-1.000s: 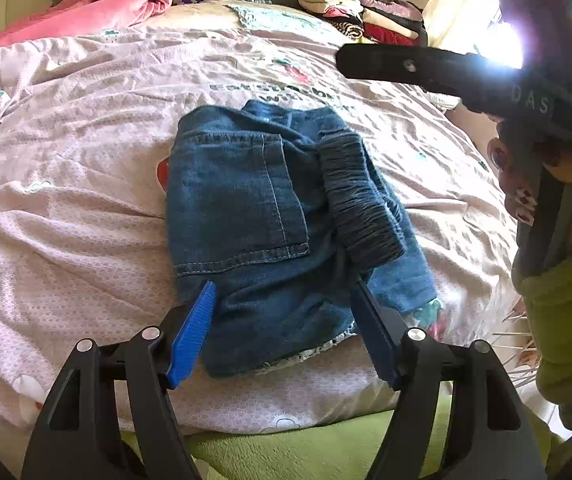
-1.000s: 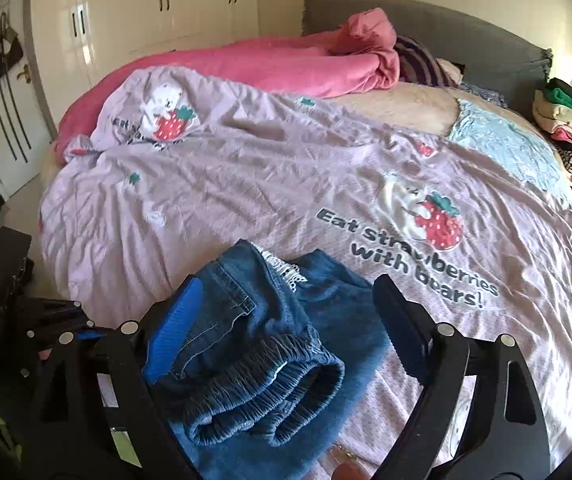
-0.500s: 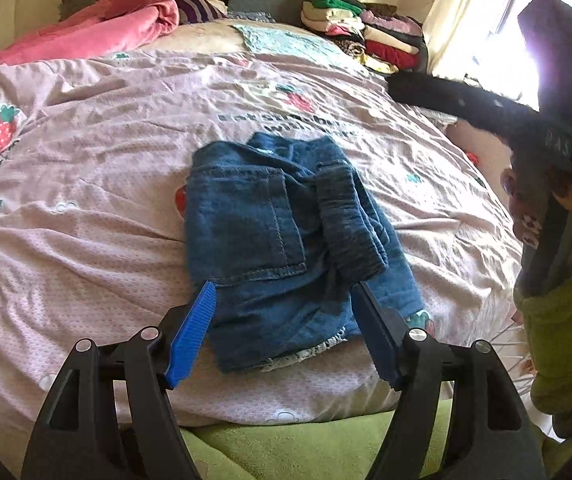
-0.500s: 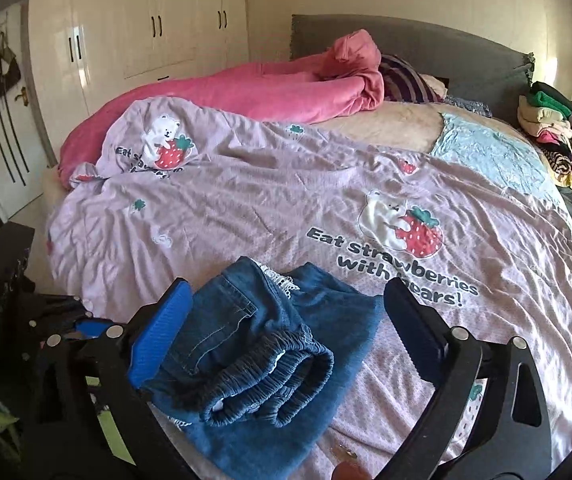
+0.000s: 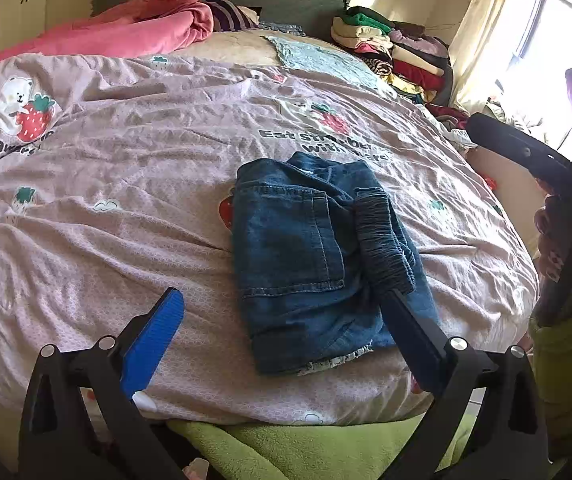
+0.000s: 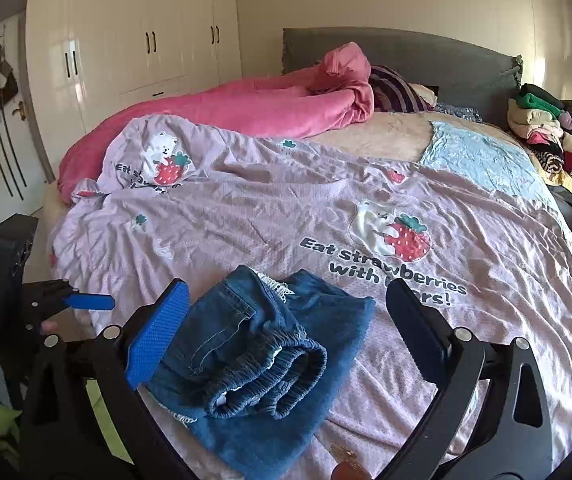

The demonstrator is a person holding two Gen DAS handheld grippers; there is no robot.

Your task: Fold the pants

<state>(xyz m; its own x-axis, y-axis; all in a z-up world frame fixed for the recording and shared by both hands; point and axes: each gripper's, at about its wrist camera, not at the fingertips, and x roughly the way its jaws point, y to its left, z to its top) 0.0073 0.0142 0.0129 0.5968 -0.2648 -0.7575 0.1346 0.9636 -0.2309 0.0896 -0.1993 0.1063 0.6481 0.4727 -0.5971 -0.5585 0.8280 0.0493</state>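
Denim pants (image 5: 321, 256) lie as a compact folded bundle on the lilac strawberry-print bedspread (image 5: 126, 208), close to the bed's near edge; back pocket faces up, elastic waistband (image 5: 381, 240) runs along the bundle's right side in the left wrist view. Left gripper (image 5: 282, 336): jaws spread wide, holding nothing, raised clear of the fabric on the near side of the bundle. Right gripper (image 6: 286, 336): jaws likewise spread and empty, above the waistband end; no contact with cloth that I can see. Judgement: fold looks essentially complete. Risks: the waistband roll (image 6: 270, 376) sits thick and springy on top, so it could relax and open the fold if left unpressed. The bundle's frayed hem (image 5: 333, 360) lies just beside the bed edge, so a sideways nudge from either jaw could push it over. A descending finger (image 6: 158, 336) could also snag the pocket lip and drag the top layer askew. Clearance: wide bare bedspread behind and to the left of the bundle gives ample room to shift it inward. A stack of folded clothes (image 5: 393, 52) and a pink blanket (image 5: 134, 32) sit well apart at the far side. Least margin is toward the near edge.
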